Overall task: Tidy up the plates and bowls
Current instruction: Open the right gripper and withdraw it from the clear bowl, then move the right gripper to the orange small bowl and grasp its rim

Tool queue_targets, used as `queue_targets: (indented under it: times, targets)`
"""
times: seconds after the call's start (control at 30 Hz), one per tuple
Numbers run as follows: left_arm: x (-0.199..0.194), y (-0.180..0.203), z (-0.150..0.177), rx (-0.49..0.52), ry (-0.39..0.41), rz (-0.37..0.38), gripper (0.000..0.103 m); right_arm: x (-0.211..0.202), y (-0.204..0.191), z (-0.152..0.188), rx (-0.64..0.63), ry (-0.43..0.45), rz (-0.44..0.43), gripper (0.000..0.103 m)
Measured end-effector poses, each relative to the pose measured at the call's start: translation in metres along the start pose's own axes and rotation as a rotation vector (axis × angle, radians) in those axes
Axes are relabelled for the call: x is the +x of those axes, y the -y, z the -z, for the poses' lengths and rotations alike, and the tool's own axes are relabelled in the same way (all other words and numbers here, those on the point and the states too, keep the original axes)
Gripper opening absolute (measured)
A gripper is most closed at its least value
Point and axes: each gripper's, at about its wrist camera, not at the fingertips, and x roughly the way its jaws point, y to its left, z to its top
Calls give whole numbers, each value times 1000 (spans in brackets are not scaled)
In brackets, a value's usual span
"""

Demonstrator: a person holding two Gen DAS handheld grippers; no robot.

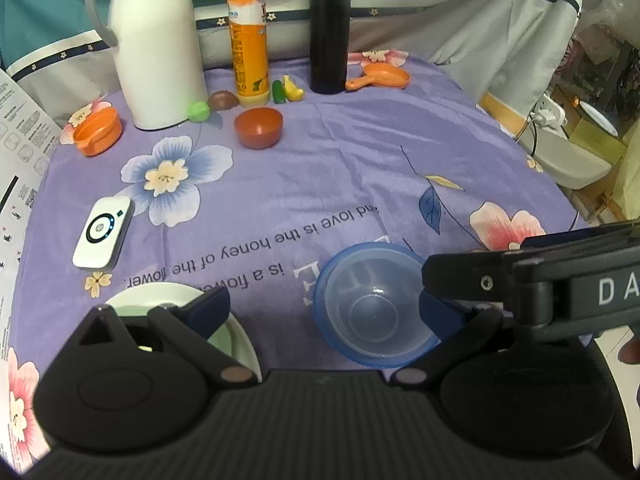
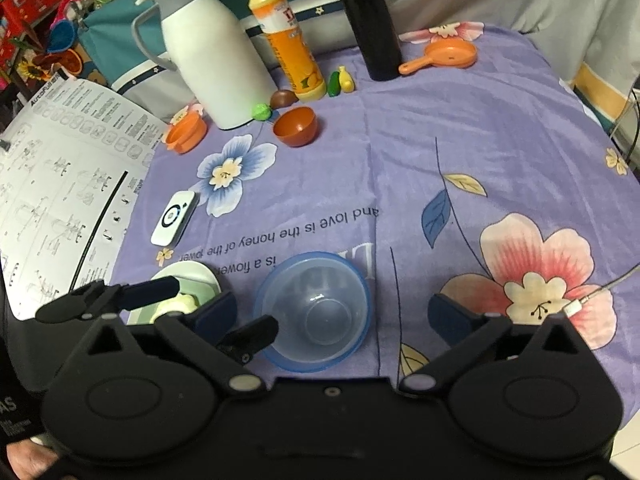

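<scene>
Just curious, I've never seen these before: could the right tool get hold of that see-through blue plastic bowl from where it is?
Probably yes. The right tool stands open with the see-through blue plastic bowl right ahead between its fingers, though the left tool's finger sits close beside the rim.

Clear blue bowl (image 1: 374, 306), purple floral tablecloth (image 1: 360, 152)

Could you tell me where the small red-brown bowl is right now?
The red-brown bowl stands upright at the far side of the table, just in front of the orange bottle, right of the white jug.
</scene>
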Motion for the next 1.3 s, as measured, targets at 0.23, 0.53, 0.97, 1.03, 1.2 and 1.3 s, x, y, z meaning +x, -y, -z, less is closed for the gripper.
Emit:
queue_targets:
  times: [0.23,0.53,0.97,1.03,1.2,1.3]
  targets:
    - [6,-19,-8,-44,6,-8,103,6,1,-12,-11,-7,-3,103]
    - [22,-46,-31,-79,14,-61,103,26,7,-41,13,-11,-7,103]
    - [68,-90,-93,-131,86,-127,103,73,4,-112,42,11,-9,103]
    - [81,-96,-103,-141,87,-135,103,86,3,-124,48,12,-5,103]
    - [114,-108,-122,-147,76,-152,103,120,4,-152,71,1,-13,103]
    - [133,-113,-130,-162,65,-160,102,139,6,-165,86,4,-20,103]
